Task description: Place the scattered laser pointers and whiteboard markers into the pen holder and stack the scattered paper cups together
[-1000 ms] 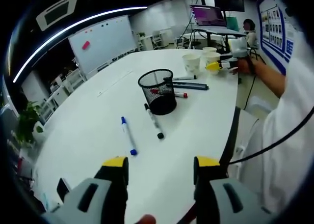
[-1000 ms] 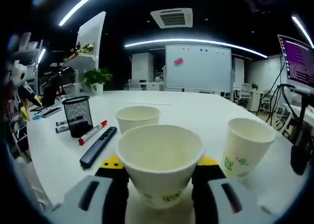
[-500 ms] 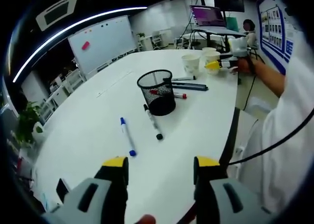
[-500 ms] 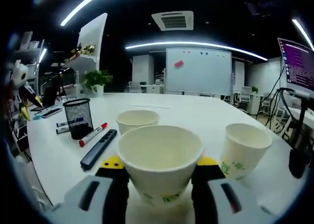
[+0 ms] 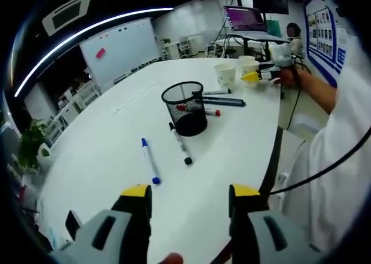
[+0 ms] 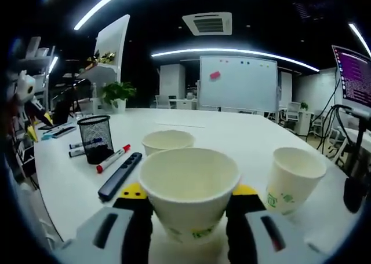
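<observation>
On the white oval worktop point(image 5: 104, 154) the pens lie scattered around a black wire-mesh pen holder point(image 5: 185, 107): a blue-capped whiteboard marker point(image 5: 149, 160) and a black marker point(image 5: 179, 143) lie on the near side of it in the left gripper view, while a red-capped marker point(image 5: 203, 110) and a long dark laser pointer point(image 5: 225, 101) lie just beyond it. The left tongs point(image 5: 188, 197) hang above the near edge of the worktop, jaws spread and nothing between them.

In the right gripper view the right tongs point(image 6: 188, 195) are clenched around a white paper cup point(image 6: 189, 191), held upright between the yellow-tipped jaws. A second white paper cup point(image 6: 167, 141) stands just behind it, and a third, with green print point(image 6: 294, 182), stands apart to one side. The same red-capped marker point(image 6: 113, 158) and laser pointer point(image 6: 120, 175) lie between these cups and the pen holder point(image 6: 95, 138).

The step in hand looks to be cup stacking, with none of the pens yet in the holder. The next move would call for carrying the held cup over one of the standing cups, centring it on the open mouth, and lowering it straight so the thin wall is not crushed or the light target cup knocked over.
</observation>
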A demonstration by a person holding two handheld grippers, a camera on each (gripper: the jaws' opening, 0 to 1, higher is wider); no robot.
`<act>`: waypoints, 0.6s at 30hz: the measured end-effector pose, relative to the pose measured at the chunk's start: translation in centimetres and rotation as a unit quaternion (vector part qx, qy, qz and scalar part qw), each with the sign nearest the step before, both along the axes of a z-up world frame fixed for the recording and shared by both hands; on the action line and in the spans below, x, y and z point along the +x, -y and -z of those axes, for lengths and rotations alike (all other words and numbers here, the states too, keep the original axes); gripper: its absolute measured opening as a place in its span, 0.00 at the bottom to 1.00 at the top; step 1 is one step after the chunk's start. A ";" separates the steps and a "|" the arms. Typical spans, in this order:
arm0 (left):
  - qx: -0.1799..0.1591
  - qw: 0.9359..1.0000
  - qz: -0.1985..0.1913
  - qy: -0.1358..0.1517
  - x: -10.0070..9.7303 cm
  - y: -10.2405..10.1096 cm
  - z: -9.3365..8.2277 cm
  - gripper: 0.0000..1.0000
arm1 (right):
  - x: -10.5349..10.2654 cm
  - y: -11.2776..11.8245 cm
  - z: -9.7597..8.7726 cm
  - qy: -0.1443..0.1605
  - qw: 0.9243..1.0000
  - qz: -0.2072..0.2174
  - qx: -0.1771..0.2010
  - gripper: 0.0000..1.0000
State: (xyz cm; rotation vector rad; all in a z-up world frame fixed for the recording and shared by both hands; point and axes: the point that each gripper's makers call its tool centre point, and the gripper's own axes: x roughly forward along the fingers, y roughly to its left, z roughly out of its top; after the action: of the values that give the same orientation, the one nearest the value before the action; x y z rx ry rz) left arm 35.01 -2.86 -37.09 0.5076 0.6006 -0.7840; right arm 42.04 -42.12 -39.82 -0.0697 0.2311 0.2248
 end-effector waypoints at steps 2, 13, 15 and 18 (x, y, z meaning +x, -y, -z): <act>-0.001 1.000 -0.001 0.000 0.1 0.0 0.1 0.54 | 0.0 0.1 -0.1 0.003 1.000 0.002 0.000 0.50; -0.001 1.000 -0.004 -0.004 -0.1 -0.1 0.4 0.54 | 0.0 0.3 0.1 0.001 1.000 0.007 -0.009 0.50; -0.002 1.000 -0.006 -0.005 -0.1 -0.1 0.4 0.54 | 0.0 0.3 0.1 0.000 1.000 0.006 -0.012 0.50; -0.001 1.000 -0.005 -0.005 -0.2 -0.1 0.4 0.54 | 0.1 0.2 0.2 -0.001 1.000 0.005 -0.011 0.50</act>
State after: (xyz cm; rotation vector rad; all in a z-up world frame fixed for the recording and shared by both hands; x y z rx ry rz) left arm 34.84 -2.75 -37.47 0.4978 0.6111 -0.7785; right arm 42.13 -42.34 -39.98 -0.0896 0.2348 0.2133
